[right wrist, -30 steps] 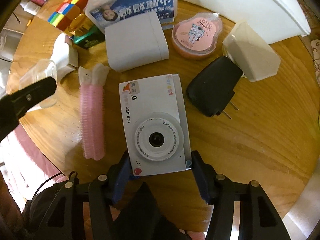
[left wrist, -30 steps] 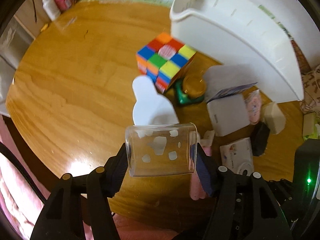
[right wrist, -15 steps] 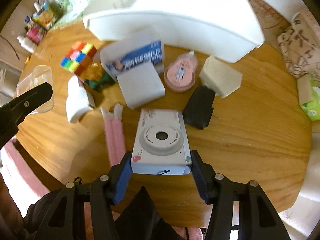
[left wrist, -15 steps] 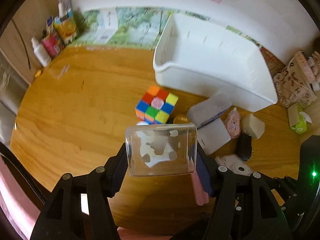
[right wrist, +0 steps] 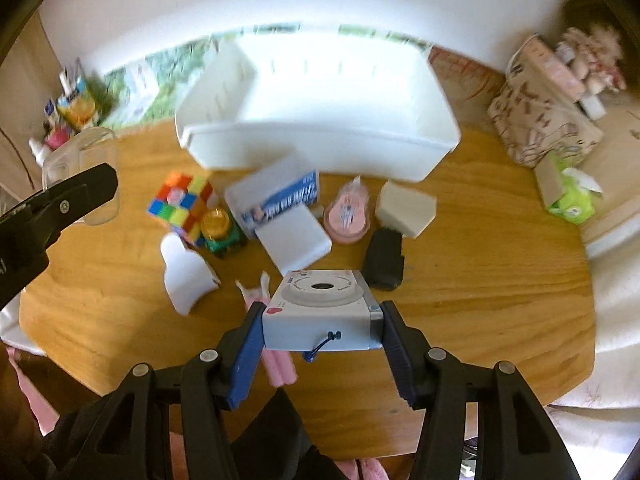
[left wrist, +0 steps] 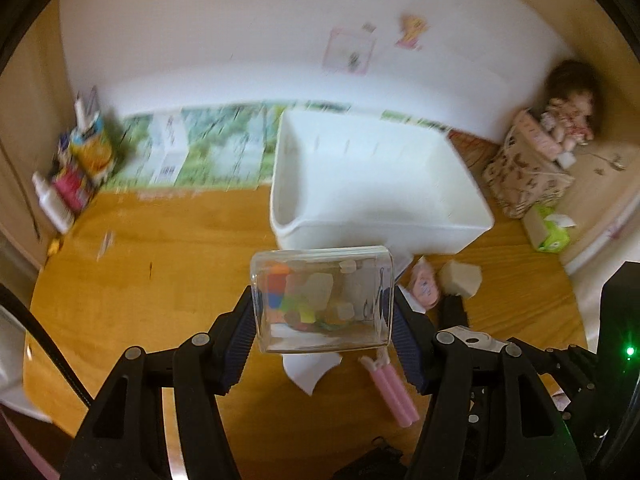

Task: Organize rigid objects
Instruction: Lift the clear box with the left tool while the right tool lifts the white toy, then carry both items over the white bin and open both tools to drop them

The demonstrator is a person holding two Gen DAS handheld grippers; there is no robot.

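Note:
My left gripper (left wrist: 323,312) is shut on a clear plastic box (left wrist: 322,300), held up above the round wooden table (left wrist: 140,288). The same box (right wrist: 86,168) shows at the left of the right wrist view. My right gripper (right wrist: 320,322) is shut on a small white toy camera (right wrist: 320,312), lifted off the table with its lens facing up. A big white bin (right wrist: 320,108) stands open at the back of the table; it appears in the left wrist view too, as the bin (left wrist: 376,184) just beyond the clear box.
On the table lie a colour cube (right wrist: 182,206), a yellow-lidded green jar (right wrist: 220,230), a white scoop-shaped piece (right wrist: 186,276), white boxes (right wrist: 292,236), a pink round case (right wrist: 348,220), a black plug (right wrist: 384,258), a beige block (right wrist: 406,208) and pink rollers (left wrist: 390,390). A patterned bag (right wrist: 544,112) stands right.
Both grippers have risen and tilted up with their loads. The camera came off the table. The bin and back wall now fill the upper views.

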